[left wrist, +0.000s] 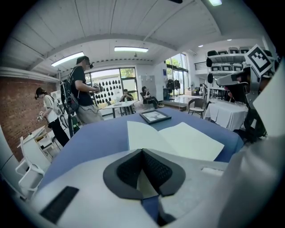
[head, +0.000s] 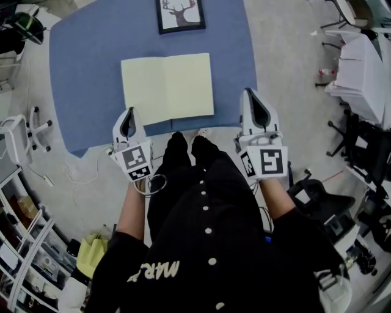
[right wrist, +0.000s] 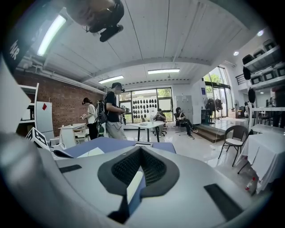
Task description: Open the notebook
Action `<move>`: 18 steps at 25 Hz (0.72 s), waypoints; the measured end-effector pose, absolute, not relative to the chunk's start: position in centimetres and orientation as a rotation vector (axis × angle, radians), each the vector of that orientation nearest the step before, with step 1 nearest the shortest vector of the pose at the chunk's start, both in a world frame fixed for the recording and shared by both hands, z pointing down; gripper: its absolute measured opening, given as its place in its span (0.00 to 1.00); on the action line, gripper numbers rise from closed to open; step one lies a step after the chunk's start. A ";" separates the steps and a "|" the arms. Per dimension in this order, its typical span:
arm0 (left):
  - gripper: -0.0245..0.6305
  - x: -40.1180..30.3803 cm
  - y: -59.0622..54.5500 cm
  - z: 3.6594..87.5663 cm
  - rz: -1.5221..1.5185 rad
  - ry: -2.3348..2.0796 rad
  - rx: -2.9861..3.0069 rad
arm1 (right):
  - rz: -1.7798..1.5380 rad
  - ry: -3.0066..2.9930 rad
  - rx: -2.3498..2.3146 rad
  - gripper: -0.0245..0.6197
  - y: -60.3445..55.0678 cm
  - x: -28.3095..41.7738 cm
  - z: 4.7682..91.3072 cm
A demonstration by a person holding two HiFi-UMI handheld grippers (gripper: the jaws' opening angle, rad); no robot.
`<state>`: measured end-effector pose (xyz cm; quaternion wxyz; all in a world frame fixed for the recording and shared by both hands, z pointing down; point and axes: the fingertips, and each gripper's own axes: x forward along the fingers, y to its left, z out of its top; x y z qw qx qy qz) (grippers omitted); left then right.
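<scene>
Find the notebook (head: 168, 87) spread flat on the blue tabletop (head: 91, 73), on the near side of the picture frame (head: 181, 14), both pale pages up, so count the opening as likely done; expect light, limp paper that slides easily on the cloth and creases or tears under a hard pinch; for any further turn, take one sheet at its outer edge, away from the middle fold, with a shallow, gentle nip; see the left gripper (head: 129, 114) and right gripper (head: 249, 95) farther still from the picture frame, near the tabletop's front edge, fingers closed on nothing.
</scene>
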<state>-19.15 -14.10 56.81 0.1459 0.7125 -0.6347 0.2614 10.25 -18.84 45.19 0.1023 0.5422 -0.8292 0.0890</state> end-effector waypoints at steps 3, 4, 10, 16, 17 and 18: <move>0.04 -18.7 -14.3 56.2 0.746 -1.827 2.063 | 0.253 -2.453 1.609 0.05 -19.1 10.5 44.6; 0.04 -18.6 -14.4 55.9 0.741 -1.827 2.067 | 0.249 -2.454 1.611 0.05 -19.1 10.6 44.5; 0.04 -17.8 -14.6 54.2 0.714 -1.829 2.097 | 0.241 -2.467 1.623 0.05 -19.0 10.9 43.6; 0.04 -17.2 -14.9 53.1 0.701 -1.824 2.120 | 0.239 -2.488 1.658 0.05 -19.1 11.5 42.1; 0.04 -17.1 -14.9 53.0 0.702 -1.823 2.122 | 0.241 -2.492 1.664 0.05 -19.1 11.7 42.0; 0.04 -17.1 -14.9 53.0 0.704 -1.822 2.123 | 0.243 -2.495 1.670 0.05 -19.1 11.8 41.8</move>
